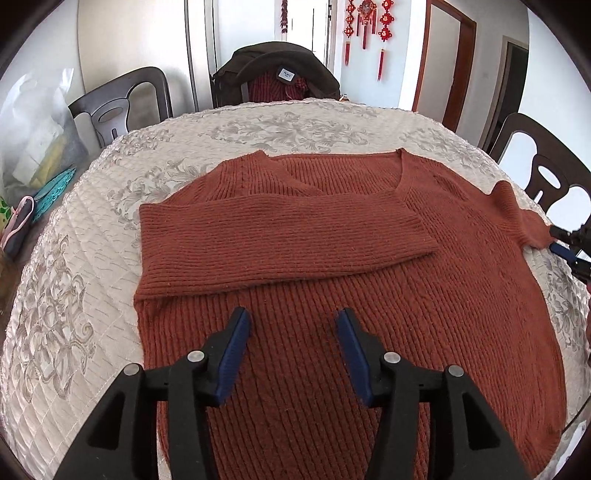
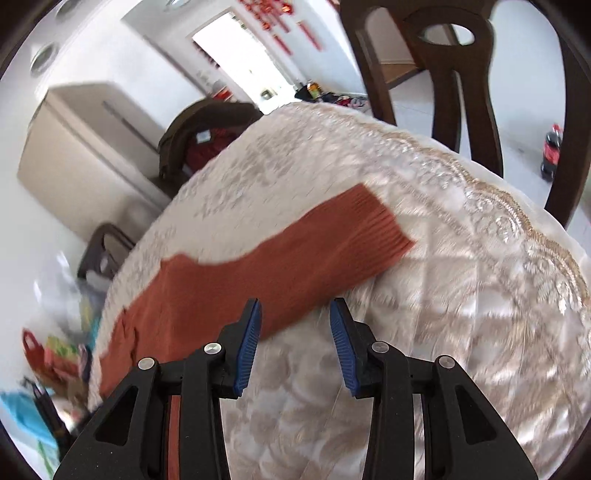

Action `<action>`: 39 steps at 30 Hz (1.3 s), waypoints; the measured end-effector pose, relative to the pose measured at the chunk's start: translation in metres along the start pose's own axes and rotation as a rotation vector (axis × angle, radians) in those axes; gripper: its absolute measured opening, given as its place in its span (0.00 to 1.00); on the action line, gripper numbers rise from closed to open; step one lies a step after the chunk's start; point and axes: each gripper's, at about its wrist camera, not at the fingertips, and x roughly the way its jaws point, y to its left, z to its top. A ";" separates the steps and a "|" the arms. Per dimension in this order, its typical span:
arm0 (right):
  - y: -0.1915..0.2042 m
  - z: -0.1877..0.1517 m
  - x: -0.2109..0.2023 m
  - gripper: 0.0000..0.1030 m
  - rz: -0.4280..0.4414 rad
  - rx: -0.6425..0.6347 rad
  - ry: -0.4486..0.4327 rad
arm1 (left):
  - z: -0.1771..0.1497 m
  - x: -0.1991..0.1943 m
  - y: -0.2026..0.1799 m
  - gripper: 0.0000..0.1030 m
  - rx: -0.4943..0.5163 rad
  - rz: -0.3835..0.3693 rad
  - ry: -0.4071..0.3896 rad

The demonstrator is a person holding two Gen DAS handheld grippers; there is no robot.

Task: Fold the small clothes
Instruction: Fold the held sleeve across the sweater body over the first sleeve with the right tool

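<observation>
My left tool (image 1: 291, 332) hangs wide apart over the lower body of the rust sweater (image 1: 332, 295), gripping nothing. The sweater lies flat on the quilted counter (image 1: 74, 295), one sleeve (image 1: 280, 229) folded across its chest. My right tool (image 2: 295, 325) is also spread wide and empty, poised just above the other sleeve (image 2: 295, 258), which stretches out toward the counter's edge; that view is blurred. Beyond the counter, a dark jacket (image 1: 277, 62) drapes a chair, with red ornaments (image 1: 365, 26) on the far wall
</observation>
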 end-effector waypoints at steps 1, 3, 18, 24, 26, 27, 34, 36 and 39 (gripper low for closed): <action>-0.003 0.003 0.001 0.38 0.005 0.019 -0.007 | 0.000 0.000 0.000 0.52 -0.002 -0.002 0.000; -0.007 0.007 0.003 0.38 0.022 0.047 -0.029 | 0.000 0.000 0.001 0.52 -0.008 -0.009 -0.001; 0.065 0.027 0.001 0.09 0.150 -0.139 -0.030 | 0.000 0.001 0.002 0.54 -0.006 -0.006 -0.002; 0.158 0.005 0.015 0.09 0.319 -0.344 0.050 | 0.001 0.001 0.004 0.54 -0.007 -0.009 -0.002; 0.186 -0.008 0.030 0.09 0.363 -0.402 0.100 | 0.001 0.001 0.003 0.54 -0.007 -0.010 -0.002; 0.199 -0.016 0.038 0.09 0.378 -0.429 0.128 | 0.001 0.001 0.004 0.54 -0.008 -0.011 -0.002; 0.250 -0.081 0.113 0.09 0.346 -0.585 0.385 | 0.001 0.002 0.004 0.58 -0.014 -0.035 -0.003; 0.248 -0.087 0.108 0.09 0.346 -0.624 0.366 | 0.001 0.002 0.004 0.58 -0.016 -0.038 -0.004; 0.236 -0.079 0.088 0.15 0.359 -0.613 0.316 | 0.001 0.002 0.003 0.58 -0.018 -0.041 -0.004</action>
